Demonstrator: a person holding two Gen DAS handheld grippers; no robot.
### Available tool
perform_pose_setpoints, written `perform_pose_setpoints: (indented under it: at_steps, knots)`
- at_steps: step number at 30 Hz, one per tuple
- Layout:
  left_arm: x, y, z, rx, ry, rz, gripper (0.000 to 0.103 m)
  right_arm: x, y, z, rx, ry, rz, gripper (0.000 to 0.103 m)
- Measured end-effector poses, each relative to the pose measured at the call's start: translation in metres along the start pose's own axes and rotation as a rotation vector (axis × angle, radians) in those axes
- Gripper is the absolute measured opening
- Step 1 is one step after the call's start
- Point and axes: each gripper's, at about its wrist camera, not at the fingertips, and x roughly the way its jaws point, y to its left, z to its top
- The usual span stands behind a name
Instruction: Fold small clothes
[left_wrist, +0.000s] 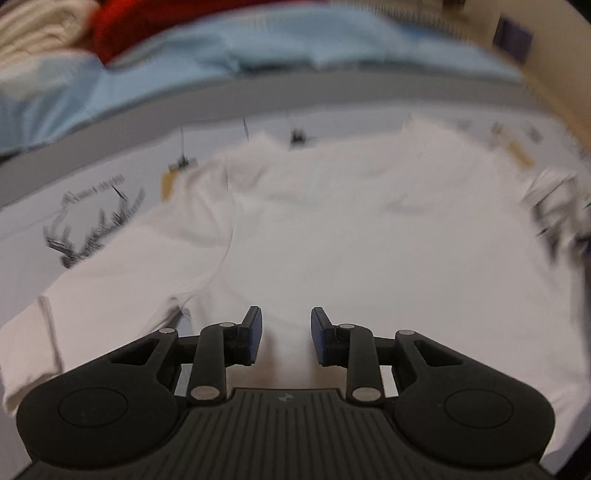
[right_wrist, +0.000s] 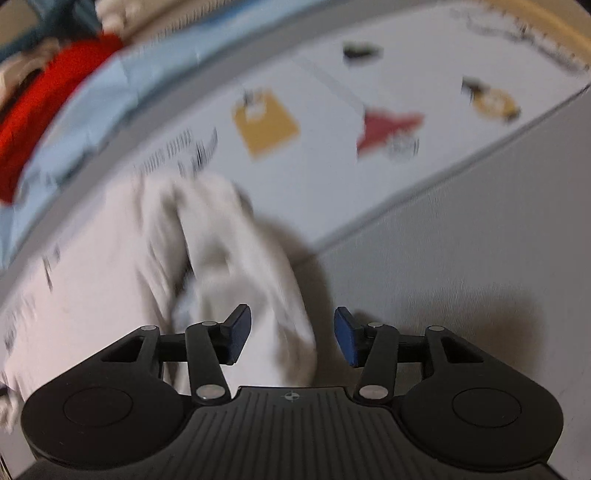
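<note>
A white long-sleeved garment (left_wrist: 351, 221) lies spread flat on a pale printed mat (left_wrist: 92, 206), one sleeve (left_wrist: 110, 295) stretched out to the left. My left gripper (left_wrist: 286, 326) hovers over its near edge, open, with only flat cloth below the blue pads. In the right wrist view the garment's other side is bunched into a rumpled fold (right_wrist: 229, 251). My right gripper (right_wrist: 291, 326) is open above that fold; the cloth runs under the gap and neither pad presses on it. Both views are blurred.
The mat (right_wrist: 332, 92) bears yellow, red and black prints and lies on a grey surface (right_wrist: 461, 240). Behind it are a light blue cloth (left_wrist: 221, 55), a red garment (left_wrist: 122, 26) and cream folded clothes (left_wrist: 33, 26). A tan rim (left_wrist: 554, 92) curves at right.
</note>
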Motion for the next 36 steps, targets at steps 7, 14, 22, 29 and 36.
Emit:
perform_pose_setpoints:
  at_steps: [7,14,22,29,36]
  knots:
    - [-0.028,-0.011,-0.044,-0.07,-0.029,0.01,0.04,0.006,0.006,-0.009,-0.071,0.005,-0.045,0.005]
    - [-0.011,0.005,-0.025,-0.069,-0.039,0.131,0.039,-0.111,0.053,0.017,-0.515,-0.665,-0.383,0.005]
    - [-0.009,0.008,-0.021,-0.042,-0.034,0.139,0.039,-0.032,-0.019,-0.017,-0.611,-0.157,-0.465,0.009]
    - [-0.004,0.002,-0.026,0.0,-0.019,0.13,0.039,-0.048,-0.091,0.002,-0.151,-0.133,-0.203,0.043]
    - [0.004,0.003,-0.026,0.017,0.001,0.136,0.039,-0.038,-0.177,0.006,0.475,-0.245,-0.101,0.042]
